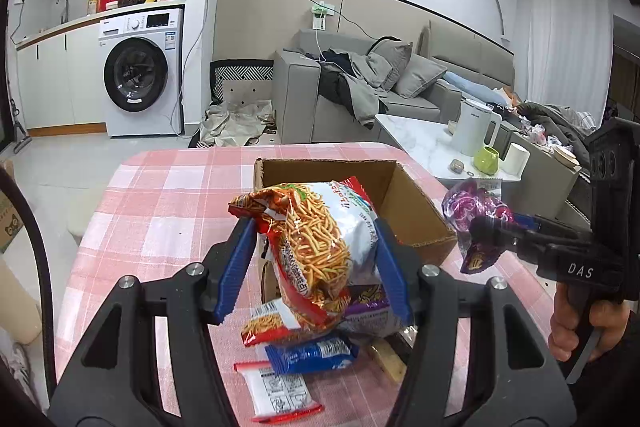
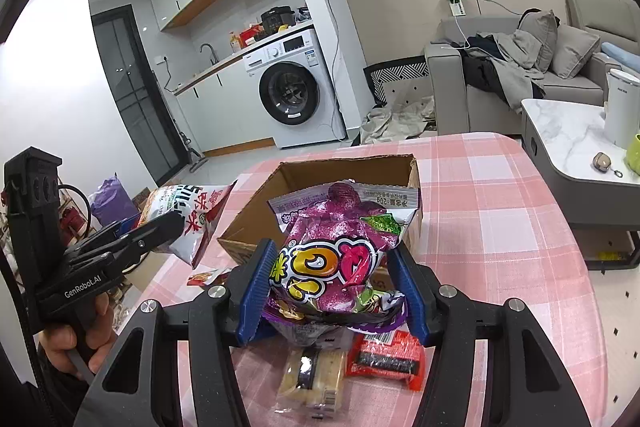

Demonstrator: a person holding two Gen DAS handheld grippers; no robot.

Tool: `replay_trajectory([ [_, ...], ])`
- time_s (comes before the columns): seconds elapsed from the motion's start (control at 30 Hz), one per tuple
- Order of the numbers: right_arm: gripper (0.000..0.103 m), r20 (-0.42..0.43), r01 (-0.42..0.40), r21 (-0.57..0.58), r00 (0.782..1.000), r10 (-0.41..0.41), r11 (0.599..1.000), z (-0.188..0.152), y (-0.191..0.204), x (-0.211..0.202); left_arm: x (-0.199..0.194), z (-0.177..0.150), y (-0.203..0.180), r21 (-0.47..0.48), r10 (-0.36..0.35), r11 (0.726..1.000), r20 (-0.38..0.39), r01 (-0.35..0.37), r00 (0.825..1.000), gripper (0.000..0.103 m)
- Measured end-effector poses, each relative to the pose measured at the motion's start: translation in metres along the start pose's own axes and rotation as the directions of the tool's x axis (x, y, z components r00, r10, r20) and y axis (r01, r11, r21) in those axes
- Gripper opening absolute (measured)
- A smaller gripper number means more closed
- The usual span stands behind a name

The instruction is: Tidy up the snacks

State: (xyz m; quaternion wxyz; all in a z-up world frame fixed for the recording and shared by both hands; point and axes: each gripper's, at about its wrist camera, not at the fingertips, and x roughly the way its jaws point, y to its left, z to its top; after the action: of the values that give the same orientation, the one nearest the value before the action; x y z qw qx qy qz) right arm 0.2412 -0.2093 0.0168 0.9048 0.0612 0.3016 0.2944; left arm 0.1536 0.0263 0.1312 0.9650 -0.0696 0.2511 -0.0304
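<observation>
The left claw [image 1: 316, 263] pinches the noodle-snack bag [image 1: 316, 247] across its middle, lifted above the counter [image 1: 160, 195], with the open cardboard box [image 1: 404, 195] at twelve o'clock. The right claw [image 2: 332, 287] pinches the purple snack bag [image 2: 336, 259] likewise, short of the box. Both bags look light, puffy and slippery; a mid-body squeeze suits them, though contents may crush. Loose packets [image 1: 312, 353] lie below at six o'clock. The box seems empty, its near wall the edge to clear.
</observation>
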Motion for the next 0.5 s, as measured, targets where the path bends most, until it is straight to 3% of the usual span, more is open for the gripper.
replay_trajectory([
  [0.5, 0.058, -0.025, -0.001, -0.005, 1.000, 0.001, 1.000, 0.011, -0.003, 0.026, 0.052, 0.016, -0.004, 0.015, 0.000, 1.000, -0.028, 0.001, 1.000, 0.056],
])
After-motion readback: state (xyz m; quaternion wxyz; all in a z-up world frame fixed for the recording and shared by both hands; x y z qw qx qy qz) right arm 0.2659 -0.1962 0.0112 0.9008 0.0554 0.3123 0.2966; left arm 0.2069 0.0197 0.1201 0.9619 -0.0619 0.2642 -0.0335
